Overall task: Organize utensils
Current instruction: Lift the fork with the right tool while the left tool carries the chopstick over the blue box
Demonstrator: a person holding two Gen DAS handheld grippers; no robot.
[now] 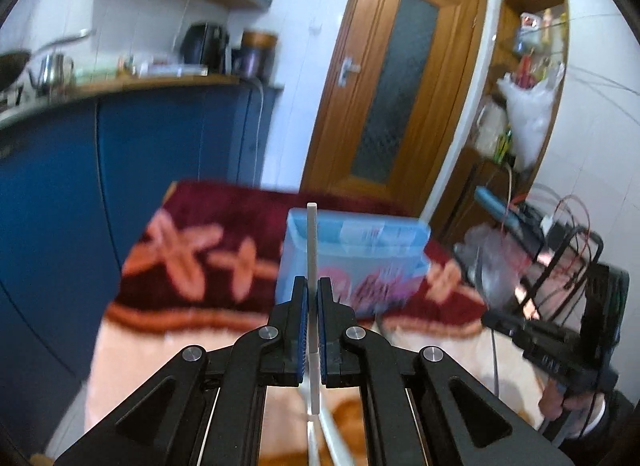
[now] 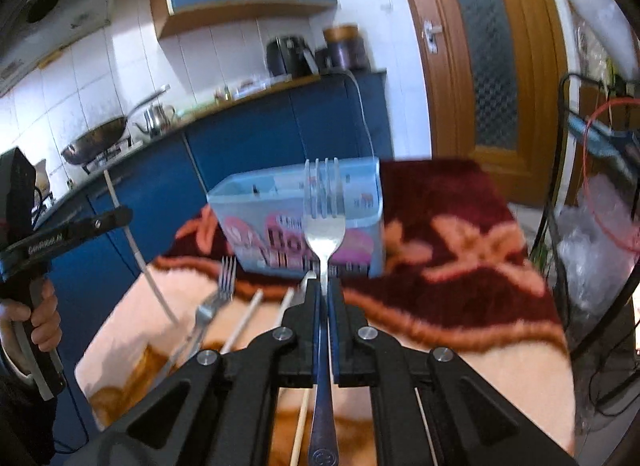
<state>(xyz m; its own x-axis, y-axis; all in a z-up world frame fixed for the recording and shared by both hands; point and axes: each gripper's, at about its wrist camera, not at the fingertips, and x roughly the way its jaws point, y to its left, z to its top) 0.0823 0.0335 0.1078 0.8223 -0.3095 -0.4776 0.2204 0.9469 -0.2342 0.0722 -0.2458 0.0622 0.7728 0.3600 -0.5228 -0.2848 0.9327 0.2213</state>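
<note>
Steel fork (image 2: pixel 324 225) upright, handle clamped in right claw (image 2: pixel 325 290)

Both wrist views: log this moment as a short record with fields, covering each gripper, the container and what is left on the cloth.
left gripper: shut on a white chopstick, held above the cloth
right gripper: shut on a metal fork, tines pointing away
container: light blue utensil box, upright on the patterned cloth, ahead of both grippers
still on cloth: second fork, loose chopsticks
</note>
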